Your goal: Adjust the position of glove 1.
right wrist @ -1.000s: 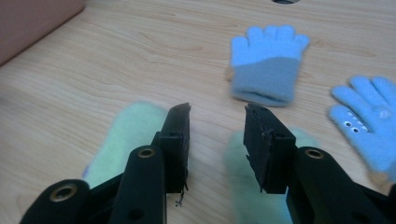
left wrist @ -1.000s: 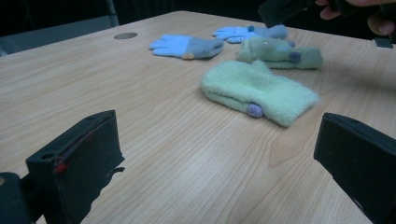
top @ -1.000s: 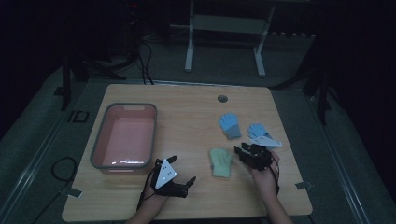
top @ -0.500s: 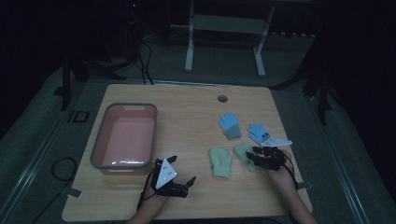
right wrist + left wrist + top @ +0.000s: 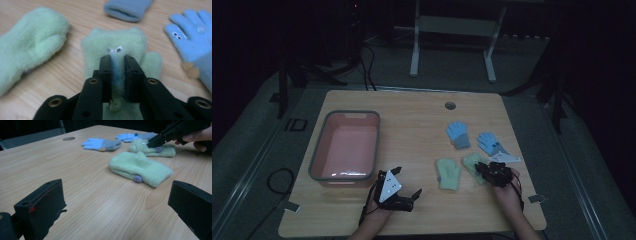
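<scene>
The right gripper [image 5: 117,61] is down on the green mitten [image 5: 117,42] that lies near the tabletop's [image 5: 412,110] near right corner, its fingers [image 5: 106,72] pinched on a fold of the fleece just below the mitten's small stuck-on eyes. The step in hand looks like the grasp itself: the mitten lies flat on the wood and has not yet been raised. Its partner, the second green mitten [image 5: 448,173], lies just beside it toward the middle of the near edge, and two blue gloves [image 5: 458,134] sit a little farther back along the right side. The left gripper [image 5: 404,197] rests near the near edge with its fingers [image 5: 42,205] spread wide and nothing between them. A pink bin [image 5: 319,155] stands by the left edge, empty as far as can be seen. The next move probably calls for a clean lift, checking that the pinch holds the soft fabric, then a carry across the tabletop toward the bin without dragging the neighbouring mitten.
</scene>
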Demonstrator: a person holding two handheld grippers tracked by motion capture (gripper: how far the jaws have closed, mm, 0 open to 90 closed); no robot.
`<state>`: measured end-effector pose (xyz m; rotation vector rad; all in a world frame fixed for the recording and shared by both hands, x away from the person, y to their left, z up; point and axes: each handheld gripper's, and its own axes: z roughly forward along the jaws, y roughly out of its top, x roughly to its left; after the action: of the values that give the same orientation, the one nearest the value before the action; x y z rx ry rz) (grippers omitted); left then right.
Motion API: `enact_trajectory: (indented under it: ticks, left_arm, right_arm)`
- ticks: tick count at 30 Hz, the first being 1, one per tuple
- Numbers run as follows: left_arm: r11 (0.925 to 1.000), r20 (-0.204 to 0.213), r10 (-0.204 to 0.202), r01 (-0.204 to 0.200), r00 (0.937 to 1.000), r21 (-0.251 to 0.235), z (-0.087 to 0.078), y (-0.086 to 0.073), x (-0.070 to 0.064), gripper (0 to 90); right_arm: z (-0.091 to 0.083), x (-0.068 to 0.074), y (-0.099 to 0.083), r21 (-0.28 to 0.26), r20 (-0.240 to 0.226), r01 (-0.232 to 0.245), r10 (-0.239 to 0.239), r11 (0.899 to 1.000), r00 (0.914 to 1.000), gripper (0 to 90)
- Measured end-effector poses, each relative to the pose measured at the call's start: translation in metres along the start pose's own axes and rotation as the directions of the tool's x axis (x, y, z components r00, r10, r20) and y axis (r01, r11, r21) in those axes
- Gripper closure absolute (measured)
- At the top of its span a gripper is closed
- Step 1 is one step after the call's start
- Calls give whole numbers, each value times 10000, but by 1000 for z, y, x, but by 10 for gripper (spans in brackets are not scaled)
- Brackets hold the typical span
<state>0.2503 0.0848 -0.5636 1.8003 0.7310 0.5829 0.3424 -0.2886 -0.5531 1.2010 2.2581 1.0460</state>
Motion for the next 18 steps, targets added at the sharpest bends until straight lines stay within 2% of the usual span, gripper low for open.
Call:
enact_trajectory:
  ticks: [1, 2, 5, 9, 15, 17, 18]
  left_arm:
    - [10000, 6, -18, 18, 10000, -4, 0, 0, 0, 9]
    - [10000, 9, -26, 26, 10000, -4, 0, 0, 0, 9]
    - [10000, 1, -13, 13, 10000, -26, 0, 0, 0, 9]
    - [10000, 8, 6, -6, 10000, -30, 0, 0, 0, 10]
    - [10000, 22, 51, -51, 10000, -32, 0, 0, 0, 9]
    - [10000, 25, 38, -38, 10000, -38, 0, 0, 0, 9]
    - [10000, 22, 35, -35, 10000, -38, 0, 0, 0, 10]
  right_arm:
    - [-1, 8, 2, 124, 448, -2, -3, 9999, 9990, 832]
    - [-2, 11, 3, 148, 654, -22, 12, 9999, 9979, 839]
    - [-10, 18, 9, -91, 1054, -373, 380, 9993, 9937, 847]
    - [-28, 28, 19, -535, 1742, -734, 817, 9959, 9813, 848]
    - [-48, 47, 24, -1037, 2639, -1304, 1537, 9860, 9522, 850]
    - [-51, 51, 24, -1211, 2635, -1625, 1895, 9792, 9459, 851]
    - [-51, 54, 22, -1291, 2552, -2003, 2278, 9712, 9397, 851]
